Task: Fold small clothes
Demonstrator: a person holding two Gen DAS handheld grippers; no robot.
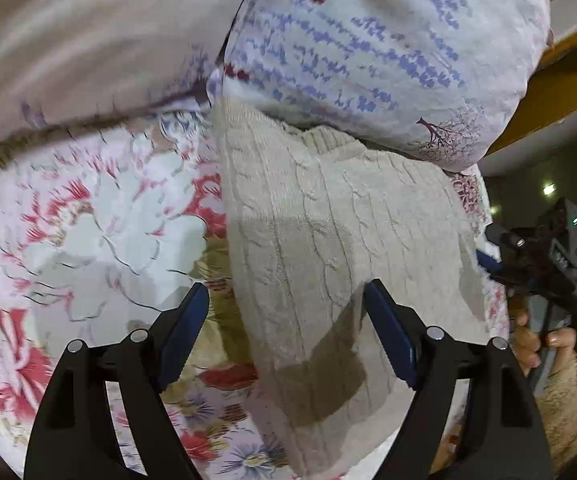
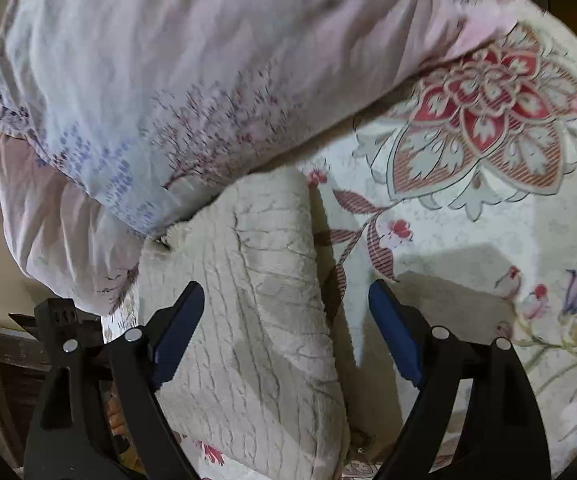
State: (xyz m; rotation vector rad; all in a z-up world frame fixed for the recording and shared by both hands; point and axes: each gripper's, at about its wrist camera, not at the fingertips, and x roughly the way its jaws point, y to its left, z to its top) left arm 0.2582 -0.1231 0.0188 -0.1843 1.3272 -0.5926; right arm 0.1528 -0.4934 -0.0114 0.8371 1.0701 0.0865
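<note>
Beige knit garment (image 1: 328, 248) lies on floral bedsheet (image 1: 88, 240), centre of both frames, long axis running away toward pillow (image 1: 368, 52). Left gripper (image 1: 286, 312) and right gripper (image 2: 286, 312) both released, holding nothing. Left straddles garment more squarely; right sits over its right edge.

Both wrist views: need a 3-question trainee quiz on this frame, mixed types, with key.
1. True or false: the left gripper is clamped on the folded cream cable-knit garment.
2. The garment's far end sits against: A) a pale pillow with purple print B) a wooden box C) a metal rack.
3. Fill in: the garment lies on a ___-patterned bedsheet.

Key: 1 false, both jaws stand apart, as on the right gripper; 2 A; 3 floral.
</note>
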